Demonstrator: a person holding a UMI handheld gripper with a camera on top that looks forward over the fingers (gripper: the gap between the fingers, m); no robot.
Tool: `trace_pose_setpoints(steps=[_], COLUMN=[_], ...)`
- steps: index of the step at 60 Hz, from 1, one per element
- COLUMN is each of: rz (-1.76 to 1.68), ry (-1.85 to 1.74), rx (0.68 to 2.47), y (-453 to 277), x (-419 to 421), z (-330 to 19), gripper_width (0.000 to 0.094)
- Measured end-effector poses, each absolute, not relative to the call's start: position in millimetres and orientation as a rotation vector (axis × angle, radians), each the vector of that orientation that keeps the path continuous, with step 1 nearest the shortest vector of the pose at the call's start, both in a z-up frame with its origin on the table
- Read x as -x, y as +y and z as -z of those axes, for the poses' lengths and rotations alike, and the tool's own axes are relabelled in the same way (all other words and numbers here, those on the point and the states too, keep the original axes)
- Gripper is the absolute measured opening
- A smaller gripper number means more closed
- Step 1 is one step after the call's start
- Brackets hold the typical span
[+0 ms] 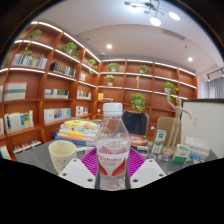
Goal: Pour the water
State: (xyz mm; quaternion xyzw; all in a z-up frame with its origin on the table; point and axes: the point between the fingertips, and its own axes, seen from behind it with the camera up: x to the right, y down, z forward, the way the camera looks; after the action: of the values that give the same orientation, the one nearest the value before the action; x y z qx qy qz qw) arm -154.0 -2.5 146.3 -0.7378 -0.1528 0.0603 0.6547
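A clear plastic water bottle (pixel 113 150) with a red and white label and a white cap stands upright between my gripper's fingers (pixel 112 168). Both pink pads (pixel 92 160) press against its sides. A white paper cup (pixel 62 155) stands on the table to the left of the bottle, just beyond the left finger. I cannot see whether the bottle rests on the table or is lifted.
A stack of books (pixel 78 130) lies behind the cup. Small boxes and a remote-like object (pixel 158 142) lie to the right, with a white board (pixel 205 125) and a wooden figure (pixel 178 120) beyond. Bookshelves (pixel 50 85) line the walls.
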Motion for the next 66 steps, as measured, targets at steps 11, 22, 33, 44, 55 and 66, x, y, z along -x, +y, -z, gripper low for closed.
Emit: trace_pose_setpoints(steps=[11, 22, 33, 44, 55, 66], rz=[-0.259, -0.296, -0.252, -0.220, -0.192, -0.038], ry=[-0.241, -0.239, -0.247, -0.215, -0.203, -0.126], rx=[1.639, 1.598, 1.605, 1.685, 1.693, 1.722], y=[8.7, 20.7, 15.8, 12.3, -23.0, -66.8], x=[145.6, 149.5, 154.5, 144.7, 135.2, 101.1], z=[-137.5, -122.7, -123.9, -111.3, -116.0, -116.9], gripper_width=[0.0382, 0.0387, 0.0417, 0.0623, 0.0770, 0.0769])
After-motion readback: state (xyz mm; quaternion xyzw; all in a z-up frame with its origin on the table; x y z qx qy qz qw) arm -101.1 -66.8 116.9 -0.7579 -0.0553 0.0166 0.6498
